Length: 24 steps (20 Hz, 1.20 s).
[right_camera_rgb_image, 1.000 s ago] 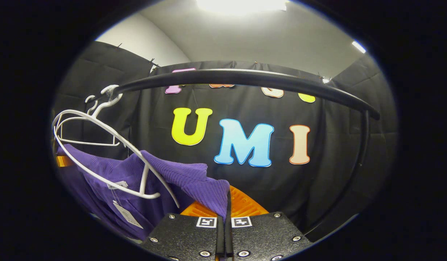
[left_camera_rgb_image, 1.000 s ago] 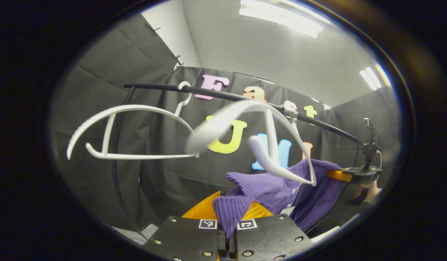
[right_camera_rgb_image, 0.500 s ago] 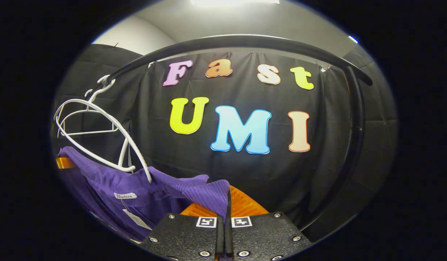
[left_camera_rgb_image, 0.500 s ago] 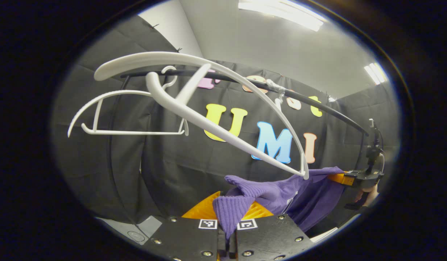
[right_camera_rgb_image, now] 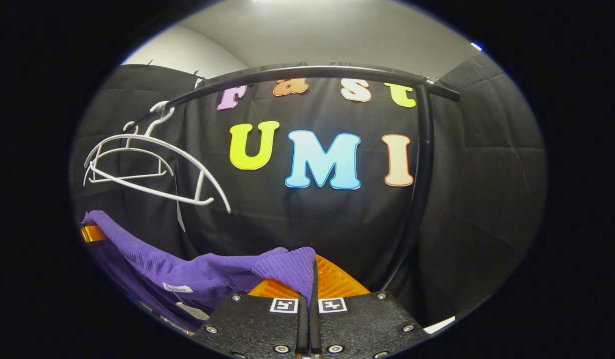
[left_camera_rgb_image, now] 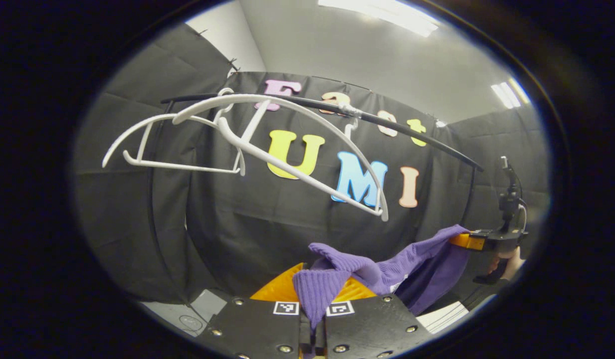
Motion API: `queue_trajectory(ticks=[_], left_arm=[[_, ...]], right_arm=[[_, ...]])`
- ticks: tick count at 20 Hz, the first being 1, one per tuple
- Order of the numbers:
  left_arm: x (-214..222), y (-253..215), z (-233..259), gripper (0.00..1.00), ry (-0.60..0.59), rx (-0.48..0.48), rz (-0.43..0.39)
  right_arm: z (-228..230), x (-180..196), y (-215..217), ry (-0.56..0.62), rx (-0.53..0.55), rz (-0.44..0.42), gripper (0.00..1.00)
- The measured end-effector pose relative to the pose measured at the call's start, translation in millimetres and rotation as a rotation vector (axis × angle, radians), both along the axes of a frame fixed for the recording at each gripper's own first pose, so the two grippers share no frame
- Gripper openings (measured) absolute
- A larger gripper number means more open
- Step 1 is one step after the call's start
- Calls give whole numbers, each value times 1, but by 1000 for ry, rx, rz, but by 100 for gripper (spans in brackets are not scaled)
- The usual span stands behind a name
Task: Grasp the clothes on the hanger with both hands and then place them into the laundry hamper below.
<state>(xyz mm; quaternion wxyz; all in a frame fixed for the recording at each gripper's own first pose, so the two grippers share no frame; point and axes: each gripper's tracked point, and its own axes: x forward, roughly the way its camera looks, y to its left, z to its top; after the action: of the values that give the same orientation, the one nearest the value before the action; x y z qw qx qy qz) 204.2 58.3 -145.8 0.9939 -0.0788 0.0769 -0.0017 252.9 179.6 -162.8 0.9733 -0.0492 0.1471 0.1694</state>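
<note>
- Pinching a fold of the purple garment (left_camera_rgb_image: pixel 332 286), the left tool (left_camera_rgb_image: pixel 312 319) sits at 6 o'clock in the left gripper view, its two fingers pressed together on the ribbed knit.
- From that pinch the cloth runs up toward 4 o'clock, where the right tool (left_camera_rgb_image: pixel 464 241), held by a hand (left_camera_rgb_image: pixel 509 262), grips the far corner; the middle of the garment sags between the two grips.
- In the right gripper view the right tool (right_camera_rgb_image: pixel 309 311) is at 6 o'clock, its fingers nearly touching, with a purple edge clamped between them.
- The garment (right_camera_rgb_image: pixel 197 269) stretches from there toward 9 o'clock, where the left tool (right_camera_rgb_image: pixel 90 233) shows at its far corner; a small white label (right_camera_rgb_image: pixel 176 288) shows near 7 o'clock.
- Two white hangers (left_camera_rgb_image: pixel 287 149) hang bare on the black rail (left_camera_rgb_image: pixel 412 134) from 10 to 12 o'clock in the left gripper view; the nearer one is tilted, its low end pointing toward 3 o'clock.
- The garment hangs below the hangers, apart from both.
- In the right gripper view the hangers (right_camera_rgb_image: pixel 152 169) sit at 9 to 10 o'clock, hooked on the rail (right_camera_rgb_image: pixel 312 72), which bends down into a post (right_camera_rgb_image: pixel 422 164) at 2 o'clock.
</note>
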Motion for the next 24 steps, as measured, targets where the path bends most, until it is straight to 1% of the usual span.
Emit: queue_trajectory(ticks=[1,2,4,7,9,10,11,12,13,14,16,18,19,21,22,24], left_arm=[[-7,0,-5,12,15,19,-30],[-13,0,-10,8,27,31,-59],[-27,-3,-17,0,43,29,-127],[-69,-7,-17,0,48,23,-216],[-97,-12,-20,0,57,22,-252],[-106,-11,-24,12,65,16,-264],[-115,-13,-28,12,76,7,-279],[-122,-17,-34,6,88,4,-291],[-127,-18,-43,0,105,9,-297],[-129,-16,-55,4,128,21,-299],[-130,-15,-82,4,171,28,-294],[-129,-13,-114,0,227,20,-274],[-130,-10,-135,0,274,24,-257],[-139,-2,-185,0,407,44,-227],[-141,0,-202,5,451,43,-226],[-148,0,-237,5,508,57,-226]], right_arm=[[-1,-13,5,10,3,-8,1],[-3,-26,9,21,6,-21,0],[-9,-58,18,48,8,-56,1],[-12,-125,38,68,2,-83,1],[-19,-164,51,92,-14,-75,1],[-20,-178,58,104,-9,-69,1],[-23,-192,64,118,1,-67,0],[-29,-202,68,134,10,-68,1],[-38,-211,71,158,16,-68,1],[-50,-217,73,189,19,-71,1],[-75,-229,78,265,36,-66,0],[-107,-239,80,348,39,-61,1],[-128,-243,81,403,33,-63,2],[-169,-255,83,509,34,-74,2],[-185,-264,84,547,34,-78,2],[-220,-280,80,614,16,-87,2]])
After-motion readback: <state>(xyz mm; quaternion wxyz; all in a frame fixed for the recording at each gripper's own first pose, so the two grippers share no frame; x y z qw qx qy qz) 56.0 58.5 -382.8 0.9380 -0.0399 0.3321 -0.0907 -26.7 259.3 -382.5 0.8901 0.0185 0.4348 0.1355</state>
